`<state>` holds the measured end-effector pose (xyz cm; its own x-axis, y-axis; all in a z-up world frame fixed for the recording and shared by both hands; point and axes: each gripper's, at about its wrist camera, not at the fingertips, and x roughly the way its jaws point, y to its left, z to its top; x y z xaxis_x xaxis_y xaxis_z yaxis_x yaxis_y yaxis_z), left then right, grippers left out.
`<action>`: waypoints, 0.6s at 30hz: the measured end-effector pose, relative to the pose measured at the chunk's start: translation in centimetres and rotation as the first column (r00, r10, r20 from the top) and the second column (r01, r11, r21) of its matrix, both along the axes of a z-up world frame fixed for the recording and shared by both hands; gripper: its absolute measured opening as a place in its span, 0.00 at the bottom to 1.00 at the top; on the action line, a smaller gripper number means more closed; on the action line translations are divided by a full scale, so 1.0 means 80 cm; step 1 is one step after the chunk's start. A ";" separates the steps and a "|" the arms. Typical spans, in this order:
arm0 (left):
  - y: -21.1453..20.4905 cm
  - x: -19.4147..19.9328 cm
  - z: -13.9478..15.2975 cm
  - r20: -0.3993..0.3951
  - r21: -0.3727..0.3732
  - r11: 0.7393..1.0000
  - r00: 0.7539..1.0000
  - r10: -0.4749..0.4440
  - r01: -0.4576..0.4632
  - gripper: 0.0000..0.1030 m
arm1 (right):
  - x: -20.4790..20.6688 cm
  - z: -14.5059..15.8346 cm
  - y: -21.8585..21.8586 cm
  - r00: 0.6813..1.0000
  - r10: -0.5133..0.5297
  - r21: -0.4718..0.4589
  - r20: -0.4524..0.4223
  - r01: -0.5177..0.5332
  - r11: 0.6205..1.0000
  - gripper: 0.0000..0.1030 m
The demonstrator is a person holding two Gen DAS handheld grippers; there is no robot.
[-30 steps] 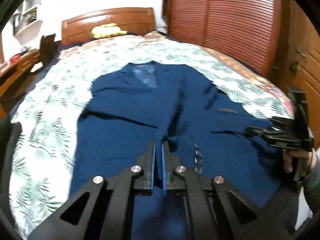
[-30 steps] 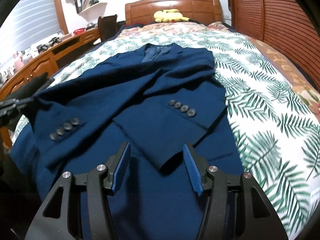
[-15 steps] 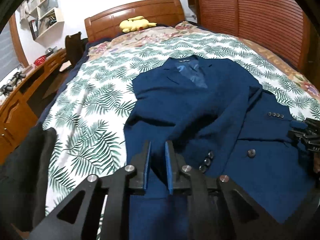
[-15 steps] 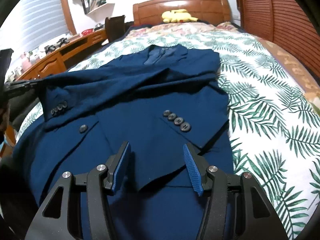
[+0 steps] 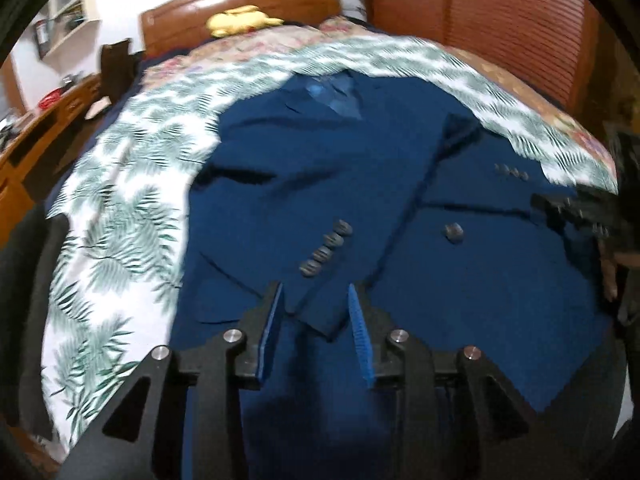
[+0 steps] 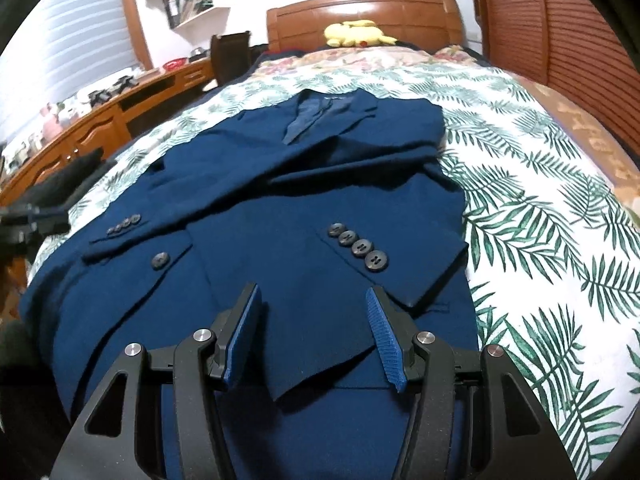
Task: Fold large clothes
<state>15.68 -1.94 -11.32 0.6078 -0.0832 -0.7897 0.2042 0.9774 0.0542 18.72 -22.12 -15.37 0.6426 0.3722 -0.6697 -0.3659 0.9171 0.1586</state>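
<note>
A navy blue suit jacket (image 5: 360, 184) lies front-up on the bed, collar toward the headboard, both sleeves folded across its front; it also shows in the right wrist view (image 6: 320, 184). My left gripper (image 5: 316, 308) is open, its jaws either side of the left sleeve cuff (image 5: 320, 296), which lies flat with a row of buttons. My right gripper (image 6: 316, 308) is open and empty above the jacket's lower front, just below the right sleeve cuff (image 6: 360, 248). The right gripper also appears at the right edge of the left wrist view (image 5: 576, 208).
The bed has a white, green-leaf-print cover (image 6: 540, 208) and a wooden headboard (image 6: 368, 12) with a yellow plush toy (image 6: 356, 32). A wooden desk (image 6: 92, 128) runs along the left. A slatted wooden wardrobe (image 6: 560, 24) stands on the right. Dark clothing (image 5: 24, 280) lies at left.
My left gripper was shut on the left sleeve cuff, carried it left across the jacket, then opened and let it lie flat. The right gripper stayed open, hovering over the jacket hem.
</note>
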 end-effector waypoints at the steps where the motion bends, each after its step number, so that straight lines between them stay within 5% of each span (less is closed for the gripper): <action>1: -0.004 0.001 -0.006 -0.004 0.000 1.000 1.000 -0.020 0.020 0.31 | 0.000 0.001 0.000 1.000 -0.015 -0.009 -0.001 0.015 1.000 0.54; 14: 0.002 0.010 -0.044 -0.013 -0.047 0.989 0.989 -0.144 0.143 0.31 | 0.018 0.056 0.015 0.995 -0.098 -0.141 0.027 0.101 0.985 0.54; 18: 0.009 0.018 -0.034 -0.003 -0.102 0.983 0.988 -0.152 0.151 0.03 | 0.059 0.060 0.034 0.997 -0.066 -0.145 0.042 0.071 0.987 0.54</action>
